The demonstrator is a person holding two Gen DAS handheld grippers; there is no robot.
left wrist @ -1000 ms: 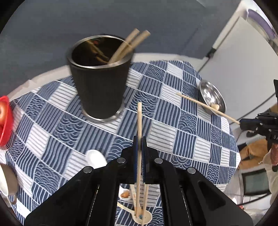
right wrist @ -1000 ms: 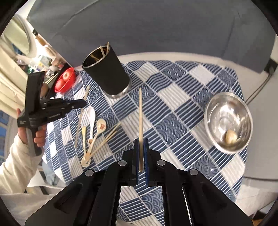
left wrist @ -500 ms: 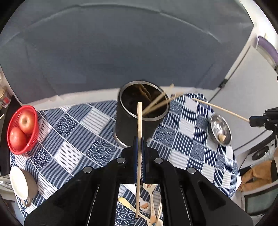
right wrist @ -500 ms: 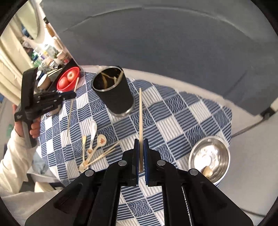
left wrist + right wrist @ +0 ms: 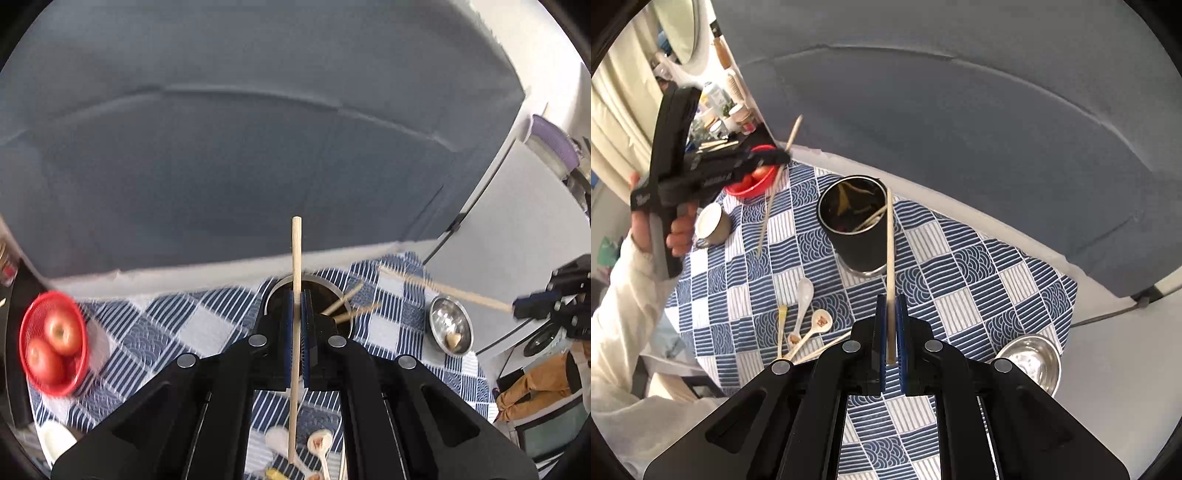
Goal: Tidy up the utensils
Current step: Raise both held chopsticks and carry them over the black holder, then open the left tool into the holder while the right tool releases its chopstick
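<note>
My left gripper [image 5: 296,314] is shut on a wooden chopstick [image 5: 296,258] and holds it high above the table; it also shows in the right wrist view [image 5: 775,157] with its chopstick [image 5: 772,199]. My right gripper [image 5: 891,325] is shut on another chopstick [image 5: 889,258], whose tip is near the rim of the black utensil cup [image 5: 857,236]. The cup [image 5: 332,295] holds several chopsticks. Spoons [image 5: 809,317] and loose chopsticks lie on the blue checked cloth [image 5: 979,266].
A red basket of apples [image 5: 51,343] stands at the table's left. A steel bowl [image 5: 1030,362] sits at the right edge. A cup [image 5: 711,225] stands near the basket. A grey sofa back [image 5: 960,129] is behind the table.
Both grippers have risen and tilted up with their chopsticks. The left one has moved further back from the cup; the table now sits lower in both views.
</note>
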